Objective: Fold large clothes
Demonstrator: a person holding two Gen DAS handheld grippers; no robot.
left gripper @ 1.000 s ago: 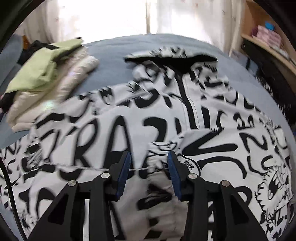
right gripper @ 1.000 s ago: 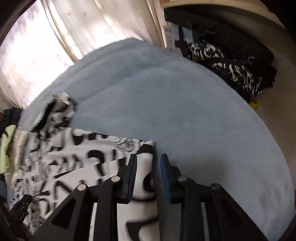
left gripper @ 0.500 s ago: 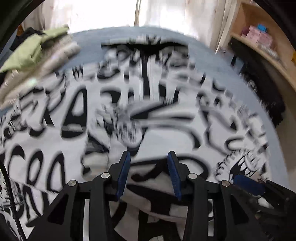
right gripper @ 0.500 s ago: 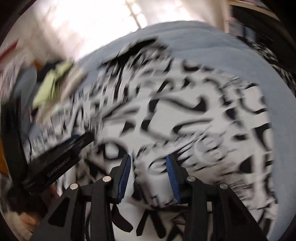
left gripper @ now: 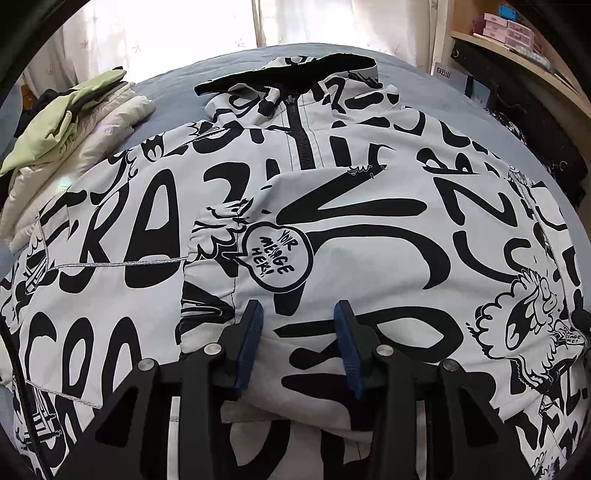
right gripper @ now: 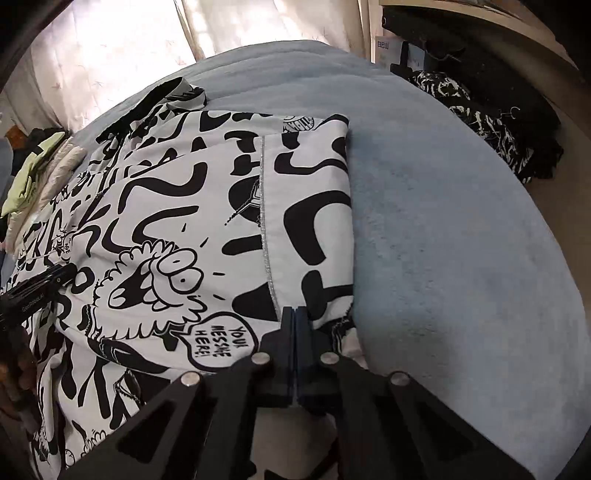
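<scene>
A large white jacket (left gripper: 369,229) with black graffiti print lies front up on the blue bed (right gripper: 443,221), zip shut and one sleeve folded across its chest. My left gripper (left gripper: 297,332) hovers low over the jacket's lower middle, open, with flat cloth under the gap and its pads (left gripper: 251,347) pressing nothing. In the right wrist view the jacket (right gripper: 177,206) ends in a straight folded edge on the right. My right gripper (right gripper: 294,314) is shut, tips down on the near right hem. Whether cloth is pinched between them I cannot tell. The left gripper's black finger (right gripper: 37,284) shows at the left edge.
A stack of folded clothes (left gripper: 74,125), green on cream, sits at the bed's far left. Dark and printed garments (right gripper: 498,122) are heaped beyond the bed's right side. A wooden shelf with pink boxes (left gripper: 509,26) stands at the far right, and bright curtains hang behind.
My right gripper swung from the bare bed edge across the print to the near right hem, and its jaws closed. My left gripper slid down the jacket toward the hem, jaws unchanged.
</scene>
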